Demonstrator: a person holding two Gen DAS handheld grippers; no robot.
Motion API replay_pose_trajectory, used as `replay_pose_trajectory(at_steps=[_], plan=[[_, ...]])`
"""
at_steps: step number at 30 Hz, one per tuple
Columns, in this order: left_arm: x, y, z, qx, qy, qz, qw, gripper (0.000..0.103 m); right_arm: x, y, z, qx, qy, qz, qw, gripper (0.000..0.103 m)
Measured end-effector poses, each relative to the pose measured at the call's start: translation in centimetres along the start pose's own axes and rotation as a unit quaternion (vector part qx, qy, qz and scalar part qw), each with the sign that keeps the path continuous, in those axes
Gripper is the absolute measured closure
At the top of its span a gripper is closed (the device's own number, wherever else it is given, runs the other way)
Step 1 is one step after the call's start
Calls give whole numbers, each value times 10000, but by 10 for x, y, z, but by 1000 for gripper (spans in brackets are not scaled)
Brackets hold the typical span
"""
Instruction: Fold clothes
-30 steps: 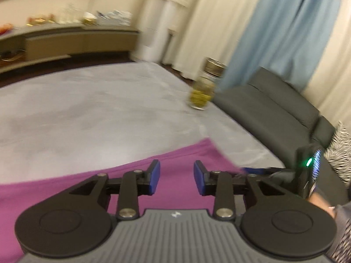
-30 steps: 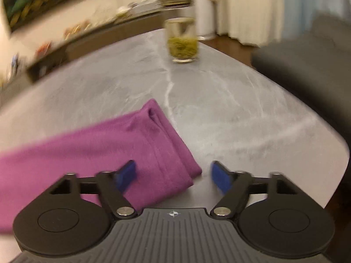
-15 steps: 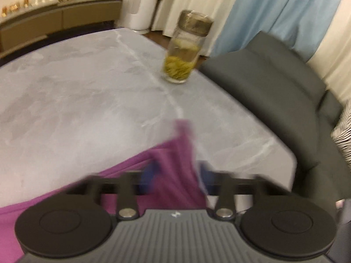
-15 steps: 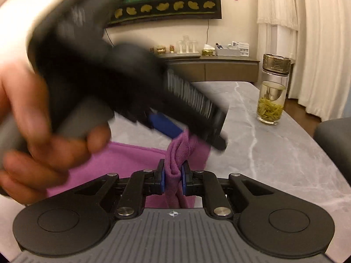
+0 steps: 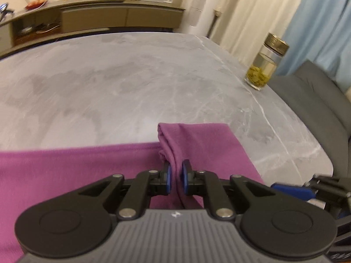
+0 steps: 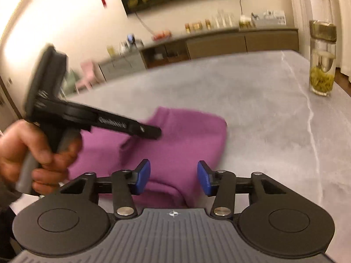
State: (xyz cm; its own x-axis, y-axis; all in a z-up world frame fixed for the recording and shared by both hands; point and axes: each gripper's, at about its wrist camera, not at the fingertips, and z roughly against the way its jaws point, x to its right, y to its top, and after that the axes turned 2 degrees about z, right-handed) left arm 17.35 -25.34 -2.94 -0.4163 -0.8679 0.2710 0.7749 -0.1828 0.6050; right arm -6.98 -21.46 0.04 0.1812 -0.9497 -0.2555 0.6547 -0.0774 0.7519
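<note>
A purple garment (image 5: 92, 166) lies on the grey marble table (image 5: 131, 83), its right end doubled over into a fold (image 5: 197, 140). My left gripper (image 5: 176, 176) is shut on a raised ridge of that purple cloth. In the right wrist view the same purple garment (image 6: 186, 135) lies in front of my right gripper (image 6: 173, 176), which stands open just above its near edge with nothing pinched. The left gripper (image 6: 151, 131) shows there too, held by a hand (image 6: 33, 151), its tip on the cloth. The right gripper's blue fingertip (image 5: 291, 189) peeks in at the left view's lower right.
A glass jar (image 5: 264, 65) with yellow-green contents and a metal lid stands near the table's far right edge, also in the right wrist view as the jar (image 6: 322, 61). A dark grey sofa (image 5: 318, 100) sits beyond the table's right edge. A long sideboard (image 5: 98, 19) lines the back wall.
My left gripper closed on a ridge of the purple cloth. My right gripper, shut on the cloth half a second ago, has opened and let it go. The garment's end now lies folded over.
</note>
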Motion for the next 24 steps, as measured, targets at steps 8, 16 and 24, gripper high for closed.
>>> replay_pose_trajectory(at_steps=[8,16,24], plan=[[-2,-12,10,142,660,95,9977,93,-10,0,-14,-143,-295,307,9990,55],[-4,-15,9,152,732,-181,9970,91,-25,-3,-41,-520,-567,793,9939,73],[9,-42,47,322,392,-595,9969,86,-29,-6,-42,-527,-592,883,9929,72]])
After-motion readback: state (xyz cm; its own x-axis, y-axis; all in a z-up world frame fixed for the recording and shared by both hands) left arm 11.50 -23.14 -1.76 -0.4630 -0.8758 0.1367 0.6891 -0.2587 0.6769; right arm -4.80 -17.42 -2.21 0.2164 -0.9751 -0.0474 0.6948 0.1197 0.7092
